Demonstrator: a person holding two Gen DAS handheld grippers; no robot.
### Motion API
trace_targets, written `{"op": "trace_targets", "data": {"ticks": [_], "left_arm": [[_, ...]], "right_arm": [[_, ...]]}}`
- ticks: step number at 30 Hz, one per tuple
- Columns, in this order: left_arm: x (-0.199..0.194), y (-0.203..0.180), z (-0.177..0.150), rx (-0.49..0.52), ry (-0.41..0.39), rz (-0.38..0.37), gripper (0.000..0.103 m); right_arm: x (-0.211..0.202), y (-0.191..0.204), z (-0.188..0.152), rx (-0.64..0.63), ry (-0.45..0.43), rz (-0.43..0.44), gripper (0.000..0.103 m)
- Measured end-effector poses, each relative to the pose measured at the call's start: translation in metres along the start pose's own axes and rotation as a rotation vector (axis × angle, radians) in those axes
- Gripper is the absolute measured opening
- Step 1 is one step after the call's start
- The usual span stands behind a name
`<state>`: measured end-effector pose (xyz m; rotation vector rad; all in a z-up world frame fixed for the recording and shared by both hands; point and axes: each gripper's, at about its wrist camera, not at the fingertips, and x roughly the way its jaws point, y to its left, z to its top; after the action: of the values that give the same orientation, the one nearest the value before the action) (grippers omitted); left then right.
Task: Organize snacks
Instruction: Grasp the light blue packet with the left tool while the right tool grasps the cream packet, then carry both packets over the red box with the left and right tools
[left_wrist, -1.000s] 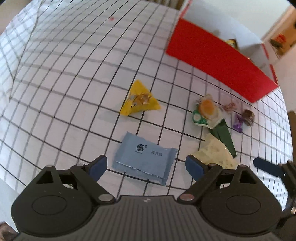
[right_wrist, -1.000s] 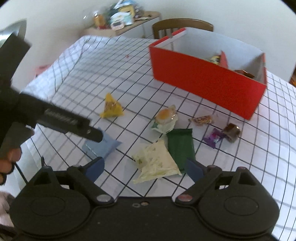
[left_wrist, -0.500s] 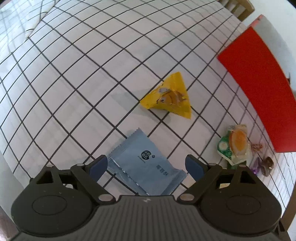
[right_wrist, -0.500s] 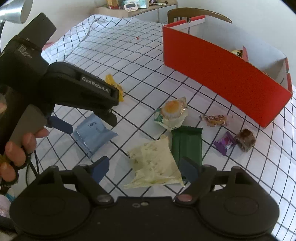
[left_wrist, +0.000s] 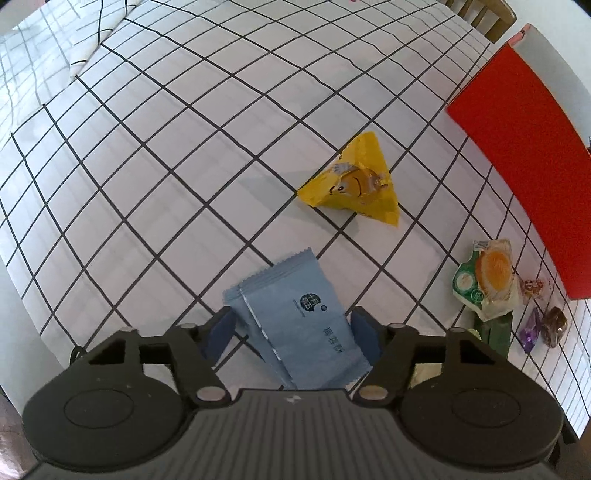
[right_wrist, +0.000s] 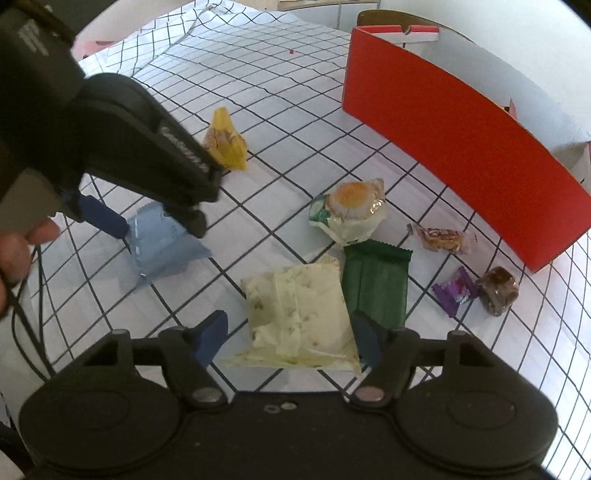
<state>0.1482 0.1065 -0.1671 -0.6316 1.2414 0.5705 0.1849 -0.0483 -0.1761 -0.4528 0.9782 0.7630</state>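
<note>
- Left gripper (left_wrist: 291, 328): fingers spread, one on each side of the blue packet (left_wrist: 295, 328), which lies flat on the bench (left_wrist: 155, 155); whether the pads touch the wrapper cannot be told.
- Right gripper (right_wrist: 291, 338): fingers spread around the near end of the pale cream packet (right_wrist: 299, 317), not closed on it.
- Green wrapper (right_wrist: 376, 284): lies just beside the cream packet, its left edge touching or tucked under it, close to the right-hand finger.
- Egg-tart snack (right_wrist: 351, 214): clear wrapper with an orange centre, just beyond the green wrapper.
- Yellow triangular packet (left_wrist: 354, 184): lies alone beyond the blue packet, apart from it.
- Small sweets: a tan-wrapped candy (right_wrist: 441, 238), a purple candy (right_wrist: 456, 290) and a brown candy (right_wrist: 496, 290), near the front wall of the red box (right_wrist: 461, 136).
- Red box: stands at the far right of the bench, open on top, with a white interior.
- Bench cover: white cloth with a black grid, rumpled at the far left edge.
- Person's hand (right_wrist: 18, 251): grips the left tool's handle at the right view's left edge.
</note>
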Motion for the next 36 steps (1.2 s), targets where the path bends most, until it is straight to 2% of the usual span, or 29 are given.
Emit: {"op": "trace_targets", "data": {"ticks": [2, 11, 12, 18, 24, 36], "left_arm": [[-0.002, 0.005, -0.001, -0.009, 0.004, -0.009, 0.059], [-0.007, 0.024, -0.006, -0.001, 0.008, -0.081, 0.051], [-0.008, 0.025, -0.007, 0.004, 0.006, -0.090, 0.051], [-0.012, 0.036, -0.010, 0.014, 0.003, -0.123, 0.050], [-0.029, 0.040, -0.014, 0.055, -0.027, -0.151, 0.050], [-0.085, 0.014, -0.026, 0.218, -0.130, -0.183, 0.050]], "right_arm": [[-0.001, 0.002, -0.001, 0.000, -0.006, -0.010, 0.067], [-0.012, 0.009, -0.005, 0.013, -0.032, -0.033, 0.058], [-0.014, 0.008, -0.006, 0.029, -0.039, -0.030, 0.044], [-0.023, 0.004, -0.012, 0.104, -0.044, -0.015, 0.044], [-0.042, 0.003, -0.015, 0.169, -0.086, 0.000, 0.044], [-0.093, -0.007, -0.005, 0.261, -0.193, -0.021, 0.044]]}}
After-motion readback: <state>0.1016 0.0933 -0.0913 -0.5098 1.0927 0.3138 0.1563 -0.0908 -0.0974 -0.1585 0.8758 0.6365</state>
